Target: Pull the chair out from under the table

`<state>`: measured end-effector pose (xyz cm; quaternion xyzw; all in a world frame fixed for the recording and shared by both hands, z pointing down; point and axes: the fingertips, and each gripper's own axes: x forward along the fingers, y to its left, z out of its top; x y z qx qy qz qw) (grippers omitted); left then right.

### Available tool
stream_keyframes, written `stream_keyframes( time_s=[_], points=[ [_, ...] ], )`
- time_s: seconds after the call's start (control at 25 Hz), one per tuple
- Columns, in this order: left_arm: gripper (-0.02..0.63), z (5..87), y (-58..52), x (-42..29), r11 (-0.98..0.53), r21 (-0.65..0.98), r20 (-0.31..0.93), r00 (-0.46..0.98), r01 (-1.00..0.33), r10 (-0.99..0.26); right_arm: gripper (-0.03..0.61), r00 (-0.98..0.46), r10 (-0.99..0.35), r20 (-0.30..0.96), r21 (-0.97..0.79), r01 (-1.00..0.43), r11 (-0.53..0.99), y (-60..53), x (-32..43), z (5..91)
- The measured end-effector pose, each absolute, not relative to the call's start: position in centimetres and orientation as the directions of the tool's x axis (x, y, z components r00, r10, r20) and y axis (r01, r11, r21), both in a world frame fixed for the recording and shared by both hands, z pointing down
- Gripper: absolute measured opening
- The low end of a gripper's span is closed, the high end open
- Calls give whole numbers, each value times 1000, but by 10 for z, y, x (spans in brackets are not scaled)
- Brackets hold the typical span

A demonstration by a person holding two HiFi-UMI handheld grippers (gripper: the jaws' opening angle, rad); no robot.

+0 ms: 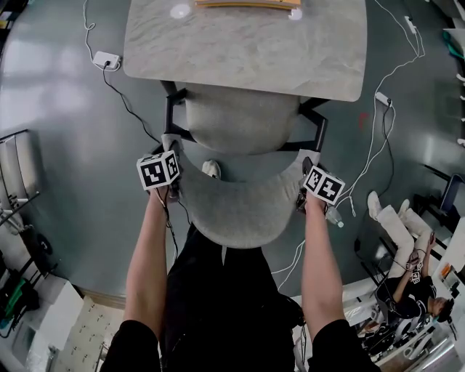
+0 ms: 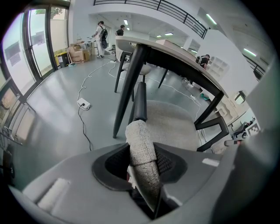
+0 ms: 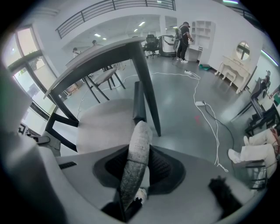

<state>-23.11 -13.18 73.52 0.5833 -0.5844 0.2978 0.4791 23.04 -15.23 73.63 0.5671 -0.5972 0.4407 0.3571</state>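
Observation:
A grey upholstered chair [image 1: 240, 120] with black legs stands with its seat partly under the marble-topped table [image 1: 247, 45]. Its curved backrest [image 1: 236, 200] faces me. My left gripper [image 1: 171, 190] is shut on the backrest's left end, and the fabric edge [image 2: 142, 153] runs up between its black pads [image 2: 111, 164]. My right gripper [image 1: 304, 195] is shut on the backrest's right end; there the fabric edge [image 3: 136, 153] sits between the pads [image 3: 164, 168]. The grey seat [image 2: 173, 122] and a black table leg [image 2: 129, 83] lie ahead of the left gripper; the seat [image 3: 107, 124] shows in the right gripper view too.
White cables and a power strip [image 1: 106, 59] lie on the grey floor left of the table; more cable [image 1: 378, 123] runs at the right. A seated person [image 1: 407, 280] is at the lower right. A tray [image 1: 247, 3] rests on the table's far edge. My own legs stand directly behind the chair.

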Motion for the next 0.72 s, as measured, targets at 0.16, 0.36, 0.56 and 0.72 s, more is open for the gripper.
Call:
stream_keyframes(
  time_s=[0.16,0.36,0.56,0.72],
  points=[
    [126,736,-128,-230,142,209,908,138,-967,-394,117,-102,-362,927,-122,-992,-33,-149,231,736],
    [126,736,-117,-227,144,209,911,139,-967,-387,114,-101,-353,930,-121,-992,-37,-138,232,736],
    [126,736,-110,-227,140,208,910,140,-968,-390,114,-100,-352,930,-122,-992,-41,-129,233,736],
    [126,735,-103,-224,136,212,907,143,-968,-397,114,-97,-354,930,-121,-992,-46,-119,236,736]
  ],
)
